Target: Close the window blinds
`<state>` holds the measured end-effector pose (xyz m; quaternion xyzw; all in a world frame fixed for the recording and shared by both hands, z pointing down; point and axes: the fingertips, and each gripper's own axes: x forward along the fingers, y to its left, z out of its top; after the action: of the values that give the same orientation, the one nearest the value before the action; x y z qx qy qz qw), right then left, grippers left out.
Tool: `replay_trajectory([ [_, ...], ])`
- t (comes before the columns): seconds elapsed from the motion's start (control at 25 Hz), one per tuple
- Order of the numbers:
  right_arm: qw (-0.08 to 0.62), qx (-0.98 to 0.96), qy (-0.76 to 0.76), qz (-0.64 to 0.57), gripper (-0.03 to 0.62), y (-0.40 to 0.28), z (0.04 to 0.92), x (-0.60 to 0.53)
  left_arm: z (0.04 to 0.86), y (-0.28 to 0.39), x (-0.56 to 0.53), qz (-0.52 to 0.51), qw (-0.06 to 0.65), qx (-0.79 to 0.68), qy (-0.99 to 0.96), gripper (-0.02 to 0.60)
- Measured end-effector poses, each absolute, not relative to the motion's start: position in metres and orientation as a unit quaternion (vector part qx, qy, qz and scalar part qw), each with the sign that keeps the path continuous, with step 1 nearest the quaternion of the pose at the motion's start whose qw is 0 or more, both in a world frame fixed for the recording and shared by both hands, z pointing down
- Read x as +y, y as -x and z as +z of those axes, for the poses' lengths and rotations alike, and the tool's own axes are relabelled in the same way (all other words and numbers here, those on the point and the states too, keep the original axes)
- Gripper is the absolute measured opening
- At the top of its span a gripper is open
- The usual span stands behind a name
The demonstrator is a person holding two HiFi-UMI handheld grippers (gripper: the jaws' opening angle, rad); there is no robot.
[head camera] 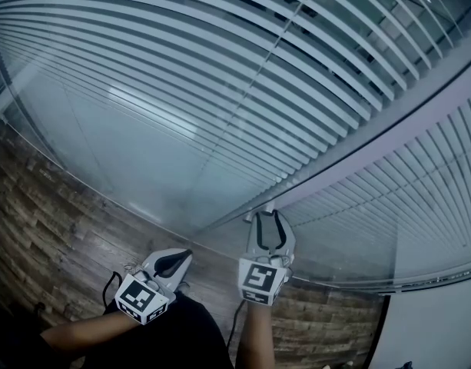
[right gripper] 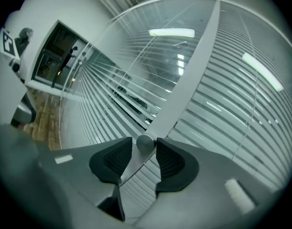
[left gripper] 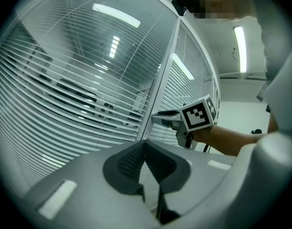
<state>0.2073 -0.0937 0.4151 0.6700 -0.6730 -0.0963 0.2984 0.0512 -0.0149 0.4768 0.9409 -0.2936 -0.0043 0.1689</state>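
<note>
White slatted blinds [head camera: 220, 68] hang behind glass panes, their slats tilted so that dark gaps show between them. A pale upright frame post [head camera: 389, 121] divides two panes. On that post sits a small round metal knob [right gripper: 145, 141]. My right gripper [right gripper: 145, 146] reaches level to it, jaws open, with the knob between the fingertips and a slight gap on the left side. From the left gripper view, the right gripper [left gripper: 157, 114] points at the post [left gripper: 157, 94]. My left gripper [head camera: 177, 256] hangs back to the left, shut and empty.
A wood-look floor [head camera: 58, 229] runs along the base of the glass. A white wall [head camera: 435, 329] stands at the right. A dark doorway [right gripper: 55, 61] lies far to the left. Ceiling lights reflect in the glass.
</note>
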Motion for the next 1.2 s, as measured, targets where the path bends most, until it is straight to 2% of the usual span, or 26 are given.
replay_trajectory([
  [0.08, 0.242, -0.685, -0.684, -0.056, 0.164, -0.209, 0.415, -0.093, 0.481, -0.05, -0.016, -0.004, 0.176, -0.293, -0.94, 0.0],
  [0.28, 0.036, -0.694, -0.711, 0.109, 0.164, -0.219, 0.431, -0.089, 0.49, -0.049, -0.016, -0.002, 0.176, -0.292, -0.94, 0.0],
  [0.56, -0.1, -0.674, -0.716, 0.156, 0.147, -0.223, 0.41, -0.087, 0.479, -0.046, -0.017, 0.001, 0.178, -0.292, -0.94, 0.0],
  [0.92, -0.095, -0.659, -0.73, 0.157, 0.133, -0.224, 0.411, -0.093, 0.481, -0.038, -0.02, 0.002, 0.18, -0.3, -0.937, 0.0],
  [1.2, 0.003, -0.665, -0.739, 0.109, 0.13, -0.221, 0.41, -0.094, 0.478, -0.037, -0.022, 0.0, 0.178, -0.301, -0.937, 0.0],
])
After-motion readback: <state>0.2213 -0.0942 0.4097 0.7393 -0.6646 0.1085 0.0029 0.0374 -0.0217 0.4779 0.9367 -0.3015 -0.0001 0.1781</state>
